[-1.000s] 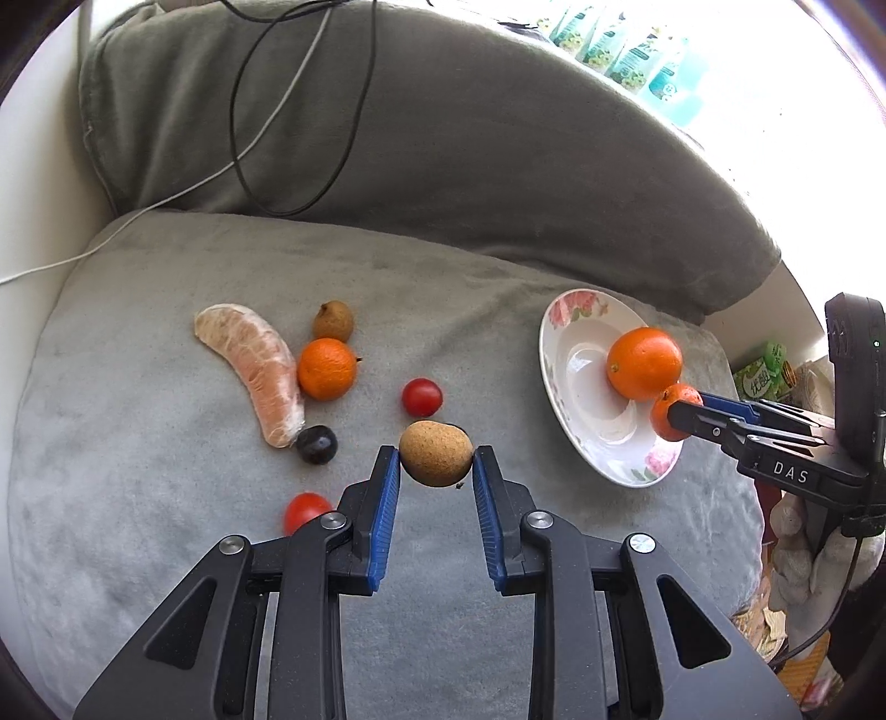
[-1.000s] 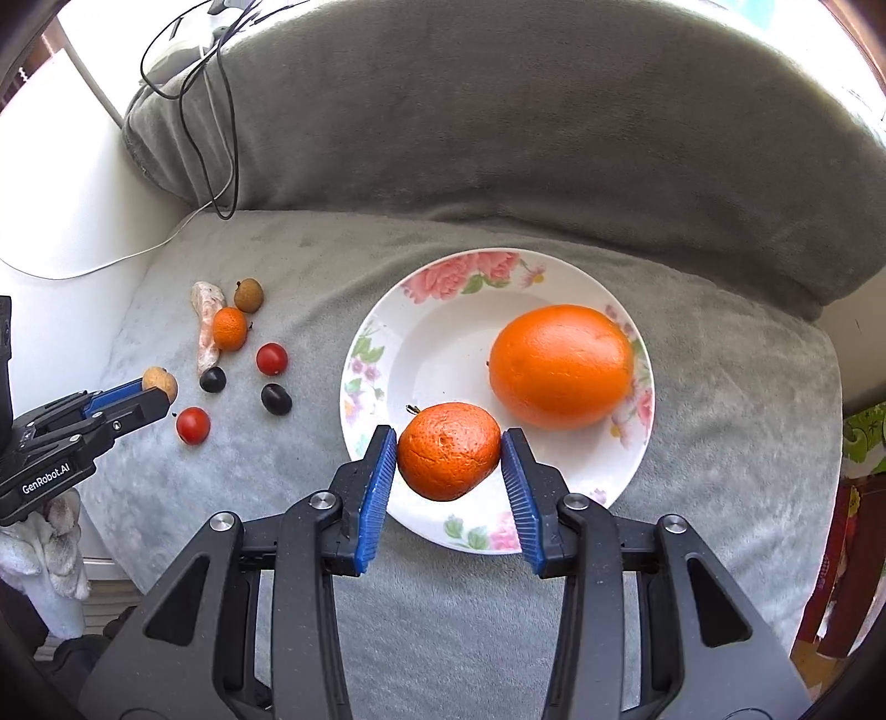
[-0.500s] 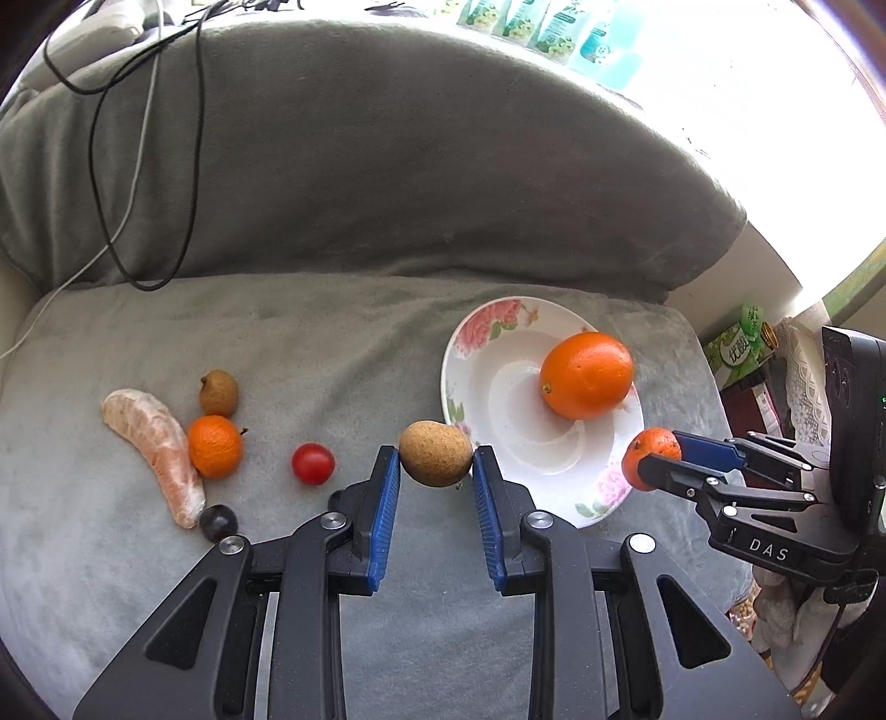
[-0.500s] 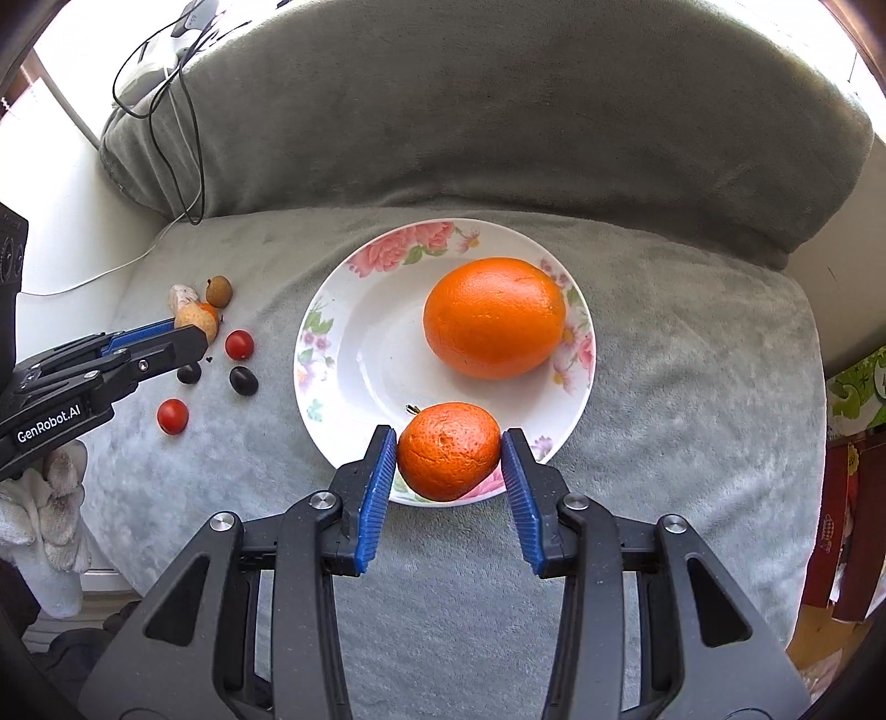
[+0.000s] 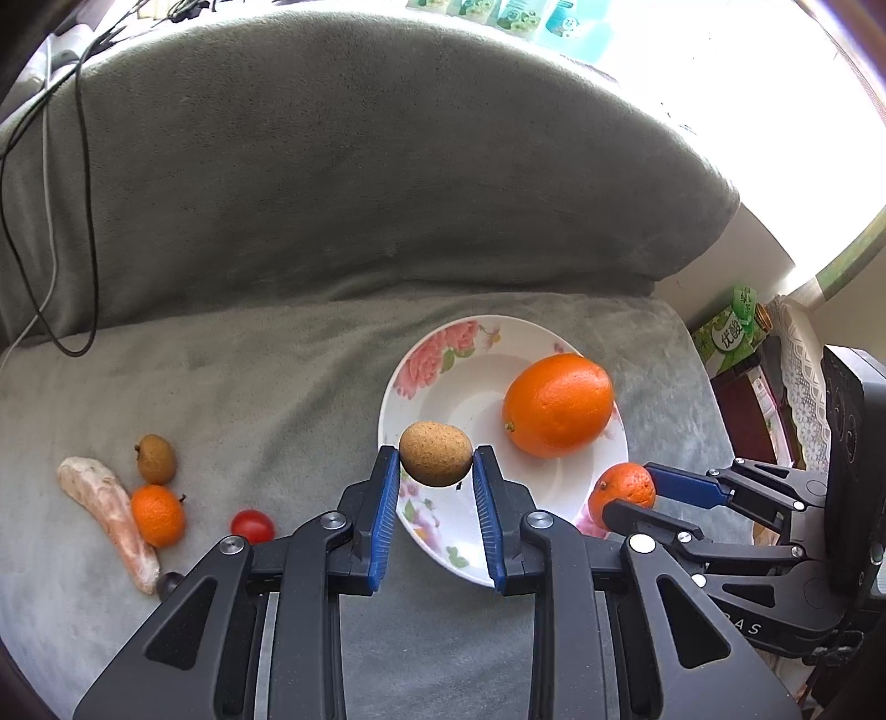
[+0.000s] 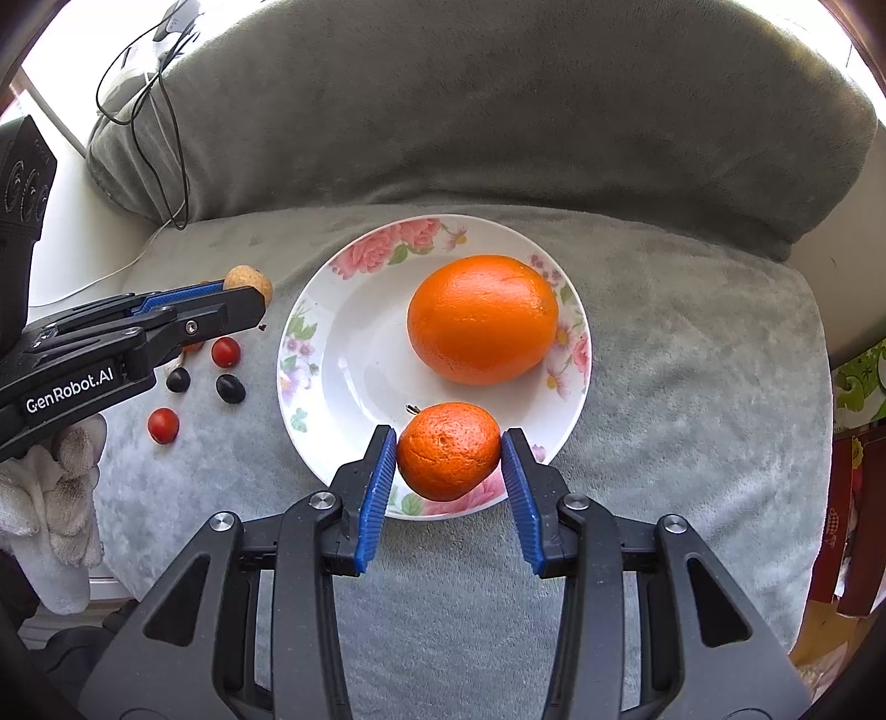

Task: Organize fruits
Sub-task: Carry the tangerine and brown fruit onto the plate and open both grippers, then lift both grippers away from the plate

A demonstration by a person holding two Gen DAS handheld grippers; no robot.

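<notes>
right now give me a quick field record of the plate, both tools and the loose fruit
plate: white, floral rim, on grey cushion
on plate: large orange
left tool: shut on brown fruit, by the plate's near edge
right tool: shut on small mandarin, over the plate's rim
loose on cushion: cherry tomato, dark fruit, peeled segment

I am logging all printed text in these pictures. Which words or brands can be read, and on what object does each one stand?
"GenRobot.AI": side of the left gripper.
"AS", start hidden: body of the right gripper.
"优酸": green carton, partly readable.
Pale bottles: print too blurred.
</notes>
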